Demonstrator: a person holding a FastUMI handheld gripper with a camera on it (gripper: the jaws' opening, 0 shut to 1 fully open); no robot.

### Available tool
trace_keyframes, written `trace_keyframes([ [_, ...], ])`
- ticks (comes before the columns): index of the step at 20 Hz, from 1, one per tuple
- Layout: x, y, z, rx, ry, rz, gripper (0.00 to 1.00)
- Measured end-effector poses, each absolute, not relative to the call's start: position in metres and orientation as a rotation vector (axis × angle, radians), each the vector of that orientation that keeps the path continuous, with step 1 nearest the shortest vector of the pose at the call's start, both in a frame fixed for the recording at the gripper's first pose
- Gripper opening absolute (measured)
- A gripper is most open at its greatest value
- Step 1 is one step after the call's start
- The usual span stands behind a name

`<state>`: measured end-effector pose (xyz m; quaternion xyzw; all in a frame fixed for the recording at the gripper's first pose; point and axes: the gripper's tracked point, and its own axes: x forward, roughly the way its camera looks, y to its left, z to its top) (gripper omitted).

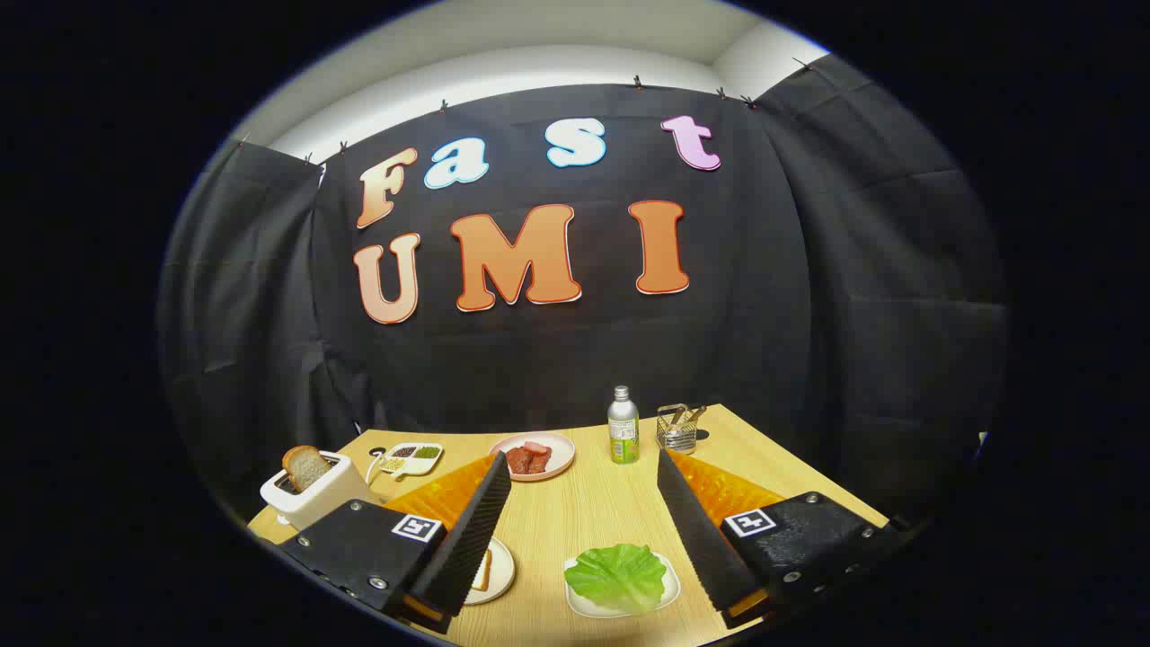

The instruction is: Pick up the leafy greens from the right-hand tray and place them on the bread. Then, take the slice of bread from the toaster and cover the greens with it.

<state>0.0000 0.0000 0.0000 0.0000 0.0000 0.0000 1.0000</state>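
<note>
Greens (618,578) lie closest to me, on their white tray (669,589) between my two fingers and nearer the right one, the leaf spread a little wider across than deep. My gripper (584,539) is wide open with nothing held. Just inside the left finger, half hidden, I see the bread on its plate (497,569). Farther back on the left, the toaster (310,490) holds the second slice (305,466) upright. I judge a short drop forward reaches the leaf.

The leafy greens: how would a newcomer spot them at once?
Start at the light wooden table. Between the open claw fingers, near their tips, sits a white tray holding the ruffled bright green lettuce leaf. It is the only green food; the small white plate beside it carries bread.
</note>
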Motion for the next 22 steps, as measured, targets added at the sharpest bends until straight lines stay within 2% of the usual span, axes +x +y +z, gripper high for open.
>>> trace_keyframes([
  [14,0.014,-0.005,-0.019,-0.043,0.041,-0.009,0.98],
  [22,0.028,-0.01,-0.072,-0.062,0.167,0.005,0.99],
])
